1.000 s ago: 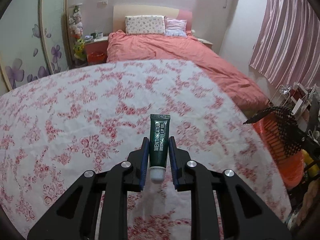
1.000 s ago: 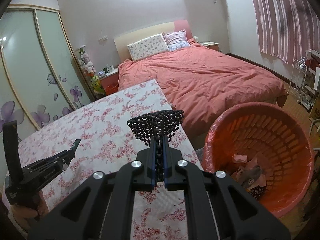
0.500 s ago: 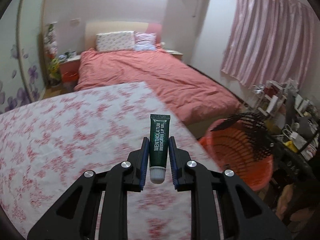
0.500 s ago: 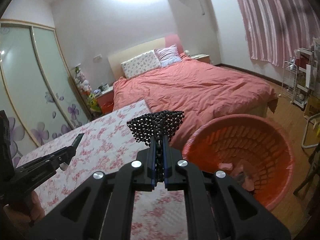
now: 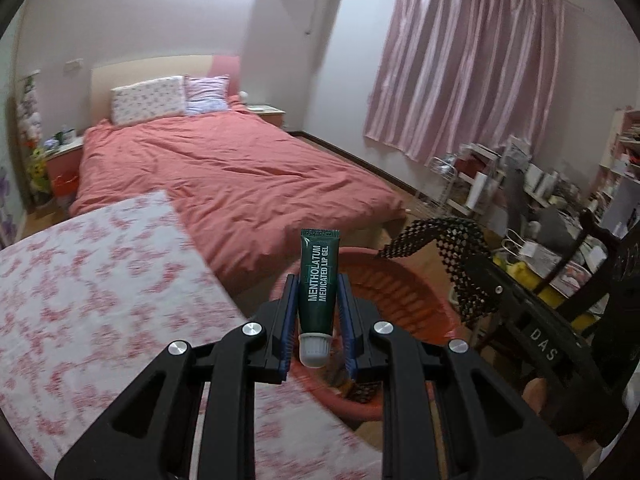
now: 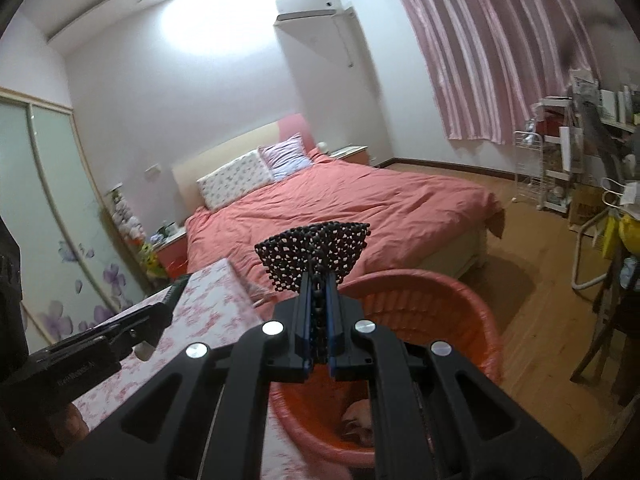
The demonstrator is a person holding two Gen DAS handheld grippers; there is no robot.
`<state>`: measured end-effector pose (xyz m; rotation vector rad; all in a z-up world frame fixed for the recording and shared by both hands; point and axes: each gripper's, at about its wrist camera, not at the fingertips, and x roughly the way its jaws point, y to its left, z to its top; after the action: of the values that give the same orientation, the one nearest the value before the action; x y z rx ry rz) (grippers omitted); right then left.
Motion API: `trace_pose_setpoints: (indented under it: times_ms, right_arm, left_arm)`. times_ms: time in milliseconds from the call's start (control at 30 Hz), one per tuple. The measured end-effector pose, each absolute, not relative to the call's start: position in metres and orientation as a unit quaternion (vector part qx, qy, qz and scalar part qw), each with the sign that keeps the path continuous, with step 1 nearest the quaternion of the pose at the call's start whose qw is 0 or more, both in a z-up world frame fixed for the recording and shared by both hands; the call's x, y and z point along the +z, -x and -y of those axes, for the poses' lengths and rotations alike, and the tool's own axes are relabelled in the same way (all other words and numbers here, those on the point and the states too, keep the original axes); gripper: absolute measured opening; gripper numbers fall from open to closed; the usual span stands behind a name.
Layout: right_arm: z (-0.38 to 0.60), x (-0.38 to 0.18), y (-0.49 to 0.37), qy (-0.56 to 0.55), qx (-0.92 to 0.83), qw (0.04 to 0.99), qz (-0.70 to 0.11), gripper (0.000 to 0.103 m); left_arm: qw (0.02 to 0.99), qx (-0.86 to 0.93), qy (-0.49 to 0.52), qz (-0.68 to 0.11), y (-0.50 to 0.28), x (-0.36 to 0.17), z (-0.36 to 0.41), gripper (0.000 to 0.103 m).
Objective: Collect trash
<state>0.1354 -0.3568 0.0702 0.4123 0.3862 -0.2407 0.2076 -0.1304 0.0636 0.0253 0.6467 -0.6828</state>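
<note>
Both hands are swinging away from the flowered bench [image 5: 100, 280] toward the orange basket [image 6: 460, 304]: a second ago the bench was filling the space ahead of the left jaws, and now the basket's rim is sitting just beyond and beneath them, with the bench sliding off to their left. That is putting both pieces of trash close to their drop point, so the carry looks nearly finished and the release is what remains.

The left gripper [image 5: 318, 312] is keeping its jaws narrow, pinching the dark green lip-gel tube [image 5: 319, 280] between them; the tube is standing upright, white cap toward the camera, crimped end sticking out past the jaw tips. The right gripper [image 6: 318, 312] is holding its jaws almost fully closed on a piece of black mesh [image 6: 316, 250], which is fanning out above and beyond the tips, over the basket's near rim. Some crumpled scraps [image 6: 358, 420] are already lying in the basket, below the right jaws.
</note>
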Motion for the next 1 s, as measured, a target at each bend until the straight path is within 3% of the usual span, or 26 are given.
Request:
trace_pose_setpoints:
  times_ms: [433, 567, 667, 767, 833, 867, 933, 1000]
  right_arm:
    - [0.415, 0.036, -0.138, -0.239, -0.136, 0.939, -0.209, 0.008]
    - [0.425, 0.021, -0.15, -0.26, -0.127, 0.93, -0.227, 0.018]
    - [0.429, 0.011, -0.155, -0.27, -0.126, 0.925, -0.237, 0.029]
    - [0.429, 0.006, -0.149, -0.269, -0.136, 0.923, -0.24, 0.038]
    - [0.427, 0.007, -0.141, -0.26, -0.146, 0.925, -0.234, 0.061]
    - [0.424, 0.009, -0.135, -0.251, -0.153, 0.928, -0.228, 0.066]
    - [0.413, 0.015, -0.123, -0.226, -0.171, 0.934, -0.22, 0.087]
    - [0.401, 0.021, -0.112, -0.195, -0.182, 0.939, -0.216, 0.095]
  left_arm:
    - [0.862, -0.36, -0.036, -0.356, -0.212, 0.027, 0.199, 0.02]
    - [0.857, -0.348, -0.041, -0.378, -0.219, 0.012, 0.204, 0.023]
    - [0.855, -0.334, -0.041, -0.396, -0.226, 0.001, 0.202, 0.043]
    - [0.856, -0.316, -0.042, -0.406, -0.228, -0.004, 0.194, 0.044]
    - [0.859, -0.305, -0.038, -0.41, -0.226, -0.004, 0.182, 0.044]
    - [0.86, -0.301, -0.036, -0.41, -0.226, -0.002, 0.177, 0.044]
    - [0.867, -0.292, -0.034, -0.402, -0.22, 0.003, 0.161, 0.051]
    - [0.881, -0.278, -0.034, -0.383, -0.208, 0.012, 0.141, 0.062]
